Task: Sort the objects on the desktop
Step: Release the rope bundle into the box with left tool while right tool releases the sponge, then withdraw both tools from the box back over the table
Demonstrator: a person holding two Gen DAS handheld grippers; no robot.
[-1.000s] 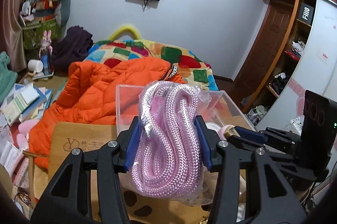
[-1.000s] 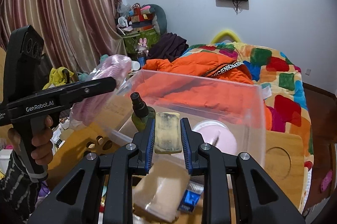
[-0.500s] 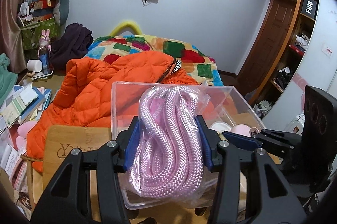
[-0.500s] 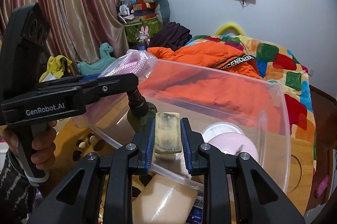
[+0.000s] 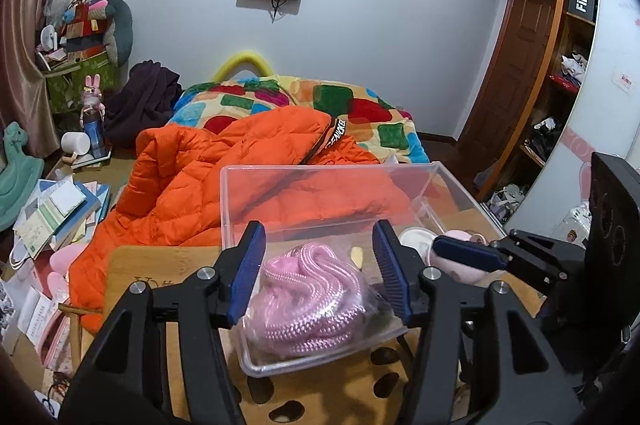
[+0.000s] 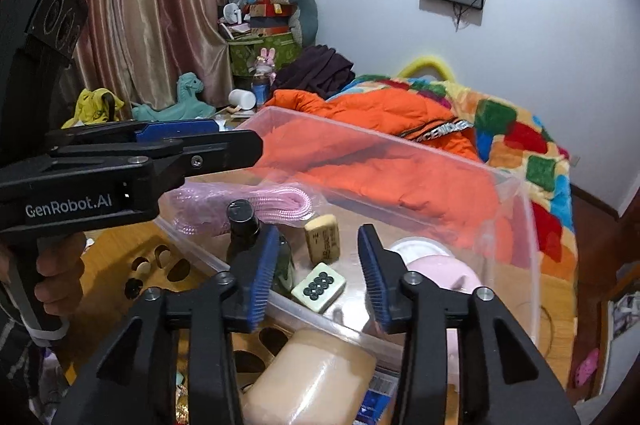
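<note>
Both drops done: left gripper (image 5: 322,271) and right gripper (image 6: 318,275) jaws just opened, empty, so bagged pink braided rope (image 5: 308,309) and cream mahjong tile (image 6: 319,287) lie inside clear plastic bin (image 5: 320,171).

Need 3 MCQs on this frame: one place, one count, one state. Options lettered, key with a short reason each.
1. Where is the pink rope?
A) in the clear bin
B) on the bed
C) in the right gripper

2. How many mahjong tiles lie in the bin?
A) none
B) two
C) five

3. The right gripper is:
A) shut on a tile
B) shut on the bottle
C) open, holding nothing

Key: 1 A, the rope rests on the bin floor below the left gripper; 2 B, one face up, one on edge; 3 C, its jaws have just been opening, pads clear of the tile.
</note>
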